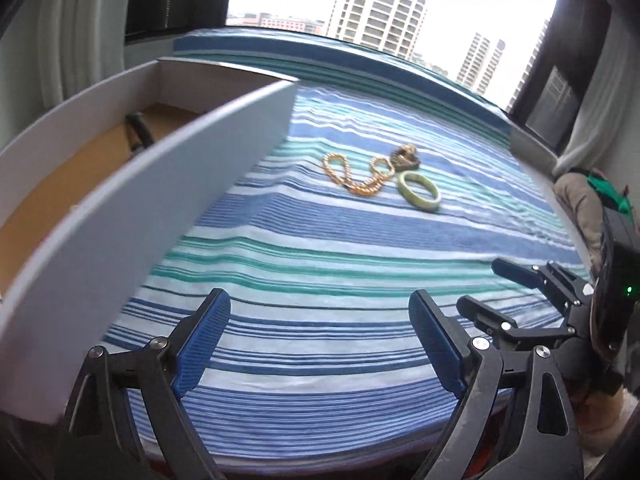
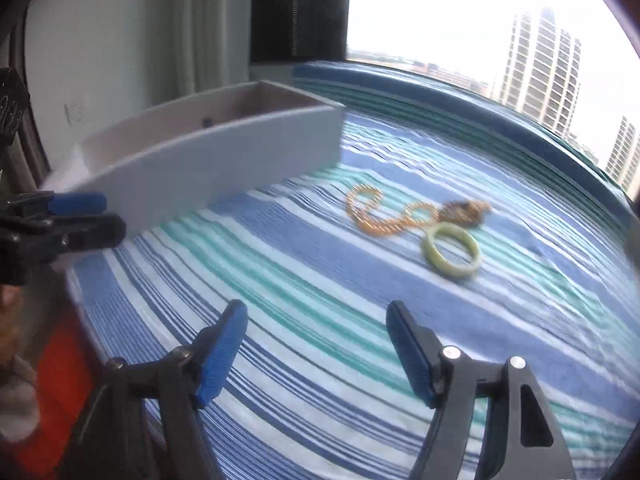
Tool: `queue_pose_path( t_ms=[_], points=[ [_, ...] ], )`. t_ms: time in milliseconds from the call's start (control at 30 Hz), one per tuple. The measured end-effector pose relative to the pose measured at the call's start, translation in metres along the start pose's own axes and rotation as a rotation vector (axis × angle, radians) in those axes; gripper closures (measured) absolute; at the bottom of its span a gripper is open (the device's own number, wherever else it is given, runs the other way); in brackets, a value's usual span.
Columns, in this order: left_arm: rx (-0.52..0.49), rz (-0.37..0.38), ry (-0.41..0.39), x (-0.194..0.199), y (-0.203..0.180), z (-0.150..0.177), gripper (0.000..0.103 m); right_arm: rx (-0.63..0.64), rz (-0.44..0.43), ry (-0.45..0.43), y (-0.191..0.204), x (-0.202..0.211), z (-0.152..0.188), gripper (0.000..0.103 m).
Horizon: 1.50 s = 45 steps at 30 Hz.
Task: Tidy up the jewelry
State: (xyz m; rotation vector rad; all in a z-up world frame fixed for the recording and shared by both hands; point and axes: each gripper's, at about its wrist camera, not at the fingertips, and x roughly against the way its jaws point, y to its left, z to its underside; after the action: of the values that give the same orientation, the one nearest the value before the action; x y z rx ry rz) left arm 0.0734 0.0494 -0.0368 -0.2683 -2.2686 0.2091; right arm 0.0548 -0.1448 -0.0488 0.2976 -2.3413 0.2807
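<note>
A golden bead necklace [image 1: 356, 176] [image 2: 380, 216] lies looped on the striped cloth. A green bangle [image 1: 419, 192] [image 2: 452, 250] lies flat just right of it, and a brown-gold clump of jewelry [image 1: 406, 158] [image 2: 466, 210] sits behind the two. An open grey box [image 1: 160, 200] [image 2: 224, 160] stands to the left, with a dark item [image 1: 138, 132] on its brown floor. My left gripper [image 1: 320, 298] [image 2: 112, 217] hangs open near the box's near end, holding nothing. My right gripper [image 2: 316, 308] [image 1: 480, 285] is open over the cloth, short of the bangle, also with nothing in it.
A blue, green and white striped cloth [image 1: 320, 240] covers the surface up to a window sill [image 1: 532, 140]; tower blocks show outside. Curtains [image 1: 80, 40] hang behind the box. An orange sleeve [image 2: 60, 380] sits at the near left edge.
</note>
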Motion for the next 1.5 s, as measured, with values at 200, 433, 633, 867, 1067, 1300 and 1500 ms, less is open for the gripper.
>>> queue_pose_path(
  t_ms=[200, 433, 633, 867, 1067, 1300, 1500],
  points=[
    [-0.099, 0.012, 0.071, -0.047, -0.048, 0.026, 0.012, -0.155, 0.12, 0.052, -0.055, 0.005, 0.061, 0.03],
    [-0.133, -0.014, 0.099, -0.062, -0.056, 0.046, 0.011, -0.201, 0.128, 0.059, -0.063, 0.0, 0.071, 0.03],
    [-0.153, -0.028, 0.103, -0.064, -0.058, 0.05, 0.003, -0.184, 0.126, 0.061, -0.052, -0.007, 0.072, 0.022],
    [-0.228, -0.099, 0.113, -0.069, -0.067, 0.057, 0.0, -0.198, 0.127, 0.062, -0.054, -0.009, 0.07, 0.02],
    [-0.231, -0.1, 0.128, -0.069, -0.066, 0.056, 0.0, -0.205, 0.127, 0.061, -0.054, -0.009, 0.071, 0.018],
    [-0.239, -0.101, 0.145, -0.07, -0.066, 0.055, 0.0, -0.21, 0.129, 0.064, -0.054, -0.01, 0.07, 0.018],
    [-0.255, -0.093, 0.152, -0.07, -0.066, 0.056, 0.0, -0.219, 0.136, 0.065, -0.054, -0.01, 0.07, 0.017]
  ],
)
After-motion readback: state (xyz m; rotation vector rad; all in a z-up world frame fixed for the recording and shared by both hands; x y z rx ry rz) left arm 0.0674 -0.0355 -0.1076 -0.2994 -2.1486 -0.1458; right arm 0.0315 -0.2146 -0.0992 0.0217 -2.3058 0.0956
